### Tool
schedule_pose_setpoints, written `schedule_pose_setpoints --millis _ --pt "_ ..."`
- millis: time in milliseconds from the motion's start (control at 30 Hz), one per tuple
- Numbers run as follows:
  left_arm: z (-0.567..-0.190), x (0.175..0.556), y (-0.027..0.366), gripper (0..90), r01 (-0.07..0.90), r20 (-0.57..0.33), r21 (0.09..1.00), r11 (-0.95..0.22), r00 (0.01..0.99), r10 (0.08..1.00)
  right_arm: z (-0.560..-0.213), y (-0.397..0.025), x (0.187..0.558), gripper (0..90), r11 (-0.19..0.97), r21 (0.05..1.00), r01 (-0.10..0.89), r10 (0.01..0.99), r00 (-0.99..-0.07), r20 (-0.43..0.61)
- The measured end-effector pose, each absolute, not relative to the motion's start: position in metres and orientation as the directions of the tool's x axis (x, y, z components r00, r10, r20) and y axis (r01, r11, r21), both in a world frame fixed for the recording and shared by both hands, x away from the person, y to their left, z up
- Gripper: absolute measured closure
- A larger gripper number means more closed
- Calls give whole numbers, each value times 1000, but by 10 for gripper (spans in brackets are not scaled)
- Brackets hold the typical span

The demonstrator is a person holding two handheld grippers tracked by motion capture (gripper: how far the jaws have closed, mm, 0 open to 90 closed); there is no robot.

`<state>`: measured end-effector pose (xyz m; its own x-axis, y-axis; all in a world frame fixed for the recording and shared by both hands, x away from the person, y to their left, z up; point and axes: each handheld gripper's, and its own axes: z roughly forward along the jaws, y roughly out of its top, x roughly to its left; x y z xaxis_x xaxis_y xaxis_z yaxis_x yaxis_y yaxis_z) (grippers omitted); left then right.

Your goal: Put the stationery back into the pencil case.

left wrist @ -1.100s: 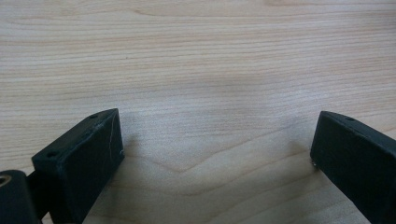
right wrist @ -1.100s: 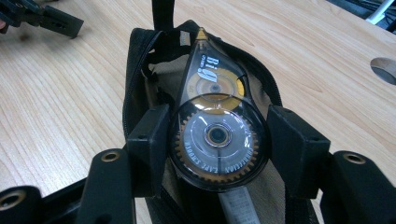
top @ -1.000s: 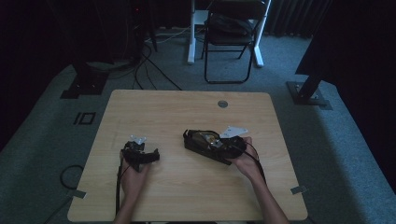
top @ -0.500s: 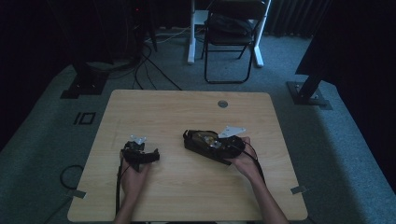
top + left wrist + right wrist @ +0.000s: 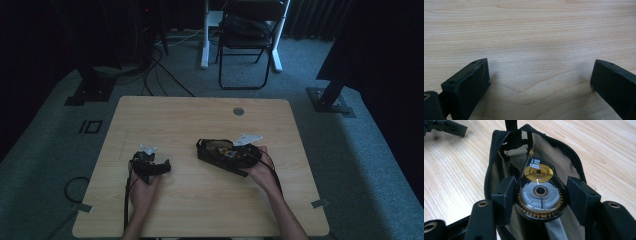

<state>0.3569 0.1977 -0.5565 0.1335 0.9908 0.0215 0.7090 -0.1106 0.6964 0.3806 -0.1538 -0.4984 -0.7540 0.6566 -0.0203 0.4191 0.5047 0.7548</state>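
Two black grippers over a pale wooden table (image 5: pixel 200 120), one holding a correction tape dispenser inside an open pouch

Right gripper (image 5: pixel 540 195) has its two black jaws closed against the sides of a dark, clear-cased teardrop-shaped tape dispenser (image 5: pixel 539 192) with a gold wheel and a silver geared wheel showing through the shell; the dispenser sits within the mouth of a black-edged olive fabric zip pouch (image 5: pixel 564 157), which lies unzipped on the tabletop right of centre in the high view (image 5: pixel 215 150). Left gripper (image 5: pixel 540 82) rests low over bare wood with its jaws spread wide and nothing between them; in the high view it sits at (image 5: pixel 150 165), well apart from the pouch, toward the table's left front
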Motion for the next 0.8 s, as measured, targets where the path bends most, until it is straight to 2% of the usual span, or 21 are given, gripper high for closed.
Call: schedule_pose_setpoints --millis 400,533,800 --pt "-556 357 198 27 709 22 696 -111 133 991 -499 -153 385 408 502 742 445 644 -765 24" --pt "-556 357 198 27 709 21 697 -110 133 991 -497 -154 383 371 492 750 443 639 -768 34" --pt "-556 357 198 27 709 21 697 -110 133 991 -493 -156 378 358 486 764 425 638 -770 22"
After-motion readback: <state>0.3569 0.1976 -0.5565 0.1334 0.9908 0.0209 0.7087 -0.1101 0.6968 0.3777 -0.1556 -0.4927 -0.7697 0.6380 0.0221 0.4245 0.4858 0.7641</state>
